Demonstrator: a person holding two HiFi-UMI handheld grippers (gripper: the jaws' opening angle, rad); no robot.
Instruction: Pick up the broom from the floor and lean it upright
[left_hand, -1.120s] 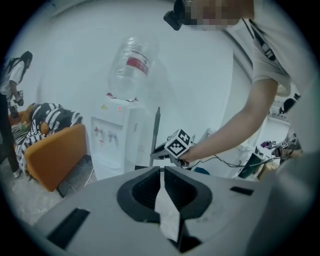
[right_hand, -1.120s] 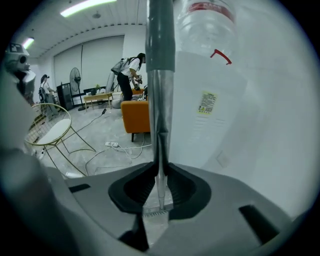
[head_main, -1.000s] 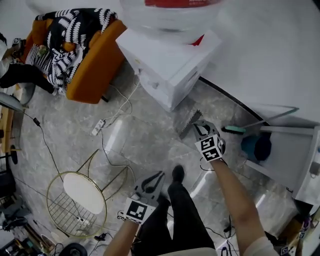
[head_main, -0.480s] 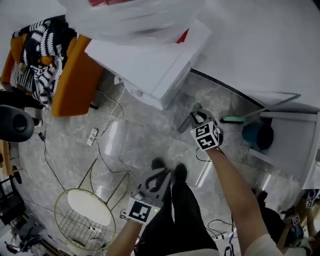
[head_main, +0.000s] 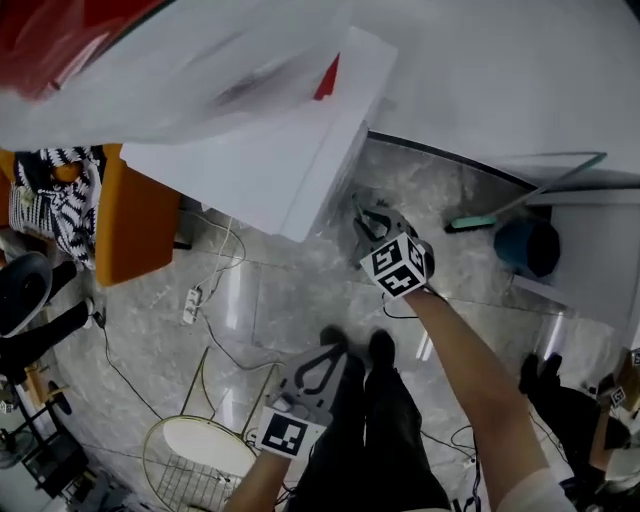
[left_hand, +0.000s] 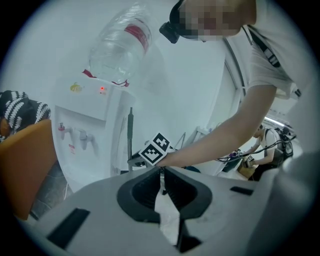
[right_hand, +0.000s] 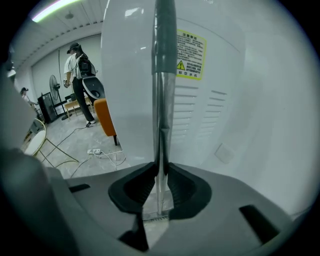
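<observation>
The broom has a metal shaft with a grey grip. It stands upright against the side of the white water dispenser. My right gripper is shut on that shaft, jaws pressed on both sides. In the left gripper view the broom shows as a dark vertical pole beside the dispenser, with the right gripper's marker cube at it. In the head view the right gripper is at the dispenser's corner and hides most of the broom. My left gripper hangs by the person's legs, shut and empty.
An orange chair with striped cloth stands left of the dispenser. A power strip and cables lie on the marble floor. A gold wire stool is at lower left. A green-tipped tool and a blue bucket sit right.
The right gripper has carried the broom in toward the dispenser's side and lower. The left gripper has shifted along with the person's step forward. Both sets of jaws are unchanged.
</observation>
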